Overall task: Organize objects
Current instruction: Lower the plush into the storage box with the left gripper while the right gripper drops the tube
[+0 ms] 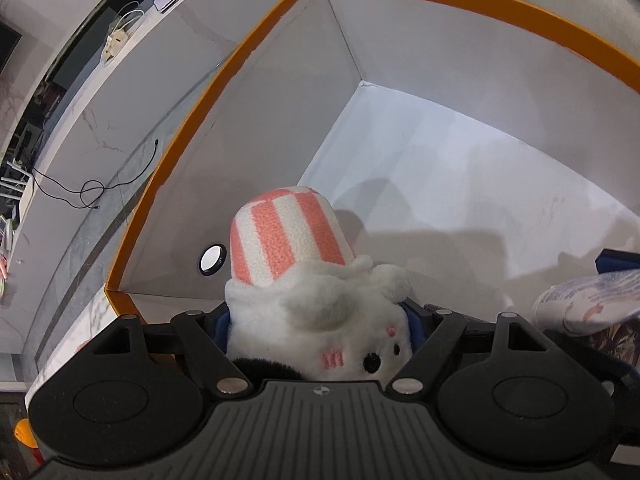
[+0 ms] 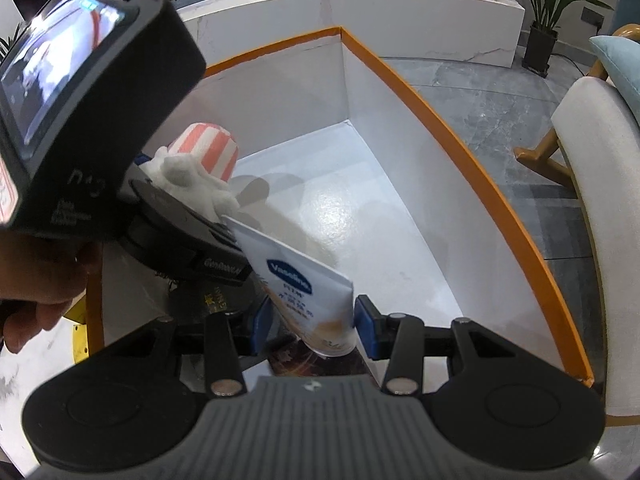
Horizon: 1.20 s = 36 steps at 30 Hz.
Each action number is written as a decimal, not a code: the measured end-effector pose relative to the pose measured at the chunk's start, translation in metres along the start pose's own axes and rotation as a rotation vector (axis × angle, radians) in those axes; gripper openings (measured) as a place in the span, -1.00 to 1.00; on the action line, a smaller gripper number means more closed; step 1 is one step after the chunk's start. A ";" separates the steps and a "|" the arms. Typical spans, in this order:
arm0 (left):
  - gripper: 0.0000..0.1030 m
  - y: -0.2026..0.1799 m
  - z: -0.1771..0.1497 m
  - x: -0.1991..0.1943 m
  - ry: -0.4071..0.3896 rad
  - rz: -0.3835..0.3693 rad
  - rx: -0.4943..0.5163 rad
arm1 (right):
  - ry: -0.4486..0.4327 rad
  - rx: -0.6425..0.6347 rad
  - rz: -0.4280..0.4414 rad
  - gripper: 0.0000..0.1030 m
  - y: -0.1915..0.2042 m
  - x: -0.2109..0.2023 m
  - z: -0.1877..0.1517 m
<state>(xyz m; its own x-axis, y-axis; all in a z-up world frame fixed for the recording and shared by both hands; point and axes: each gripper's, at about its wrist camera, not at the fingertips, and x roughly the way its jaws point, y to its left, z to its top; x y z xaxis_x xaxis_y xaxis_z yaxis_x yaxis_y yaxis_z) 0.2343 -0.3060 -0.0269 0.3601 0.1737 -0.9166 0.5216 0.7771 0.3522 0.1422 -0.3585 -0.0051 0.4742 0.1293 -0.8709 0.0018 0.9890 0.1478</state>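
A white plush toy [image 1: 320, 312] with a pink-and-white striped cap [image 1: 286, 236] sits between the blue pads of my left gripper [image 1: 318, 320], which is shut on it. It hangs over the near left corner of a large box with an orange rim [image 1: 480, 4] and a white floor. In the right wrist view the same plush toy [image 2: 192, 168] shows at the left. My right gripper [image 2: 314, 326] is shut on a white Vaseline tube [image 2: 304, 276], crimped end pointing up and forward over the box [image 2: 440, 120]. The tube's end [image 1: 580, 304] also shows in the left wrist view.
A round hole [image 1: 213, 259] is in the box's near left wall. A hand [image 2: 40, 280] holds the left gripper's handle. Beyond the box are a white counter [image 2: 400, 12] with small items, a black cable [image 1: 92, 192], a potted plant [image 2: 552, 12] and a cushioned chair [image 2: 592, 200].
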 end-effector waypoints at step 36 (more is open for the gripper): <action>0.79 0.038 -0.014 -0.067 -0.256 0.020 -0.107 | -0.246 0.202 0.006 0.00 -0.025 -0.052 0.009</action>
<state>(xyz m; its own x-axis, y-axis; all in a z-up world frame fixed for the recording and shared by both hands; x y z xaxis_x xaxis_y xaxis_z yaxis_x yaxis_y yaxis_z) 0.2189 -0.2802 0.0455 0.5602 0.0416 -0.8273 0.4328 0.8369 0.3351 0.1252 -0.3911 0.0405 0.6734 0.0900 -0.7338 0.1612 0.9508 0.2645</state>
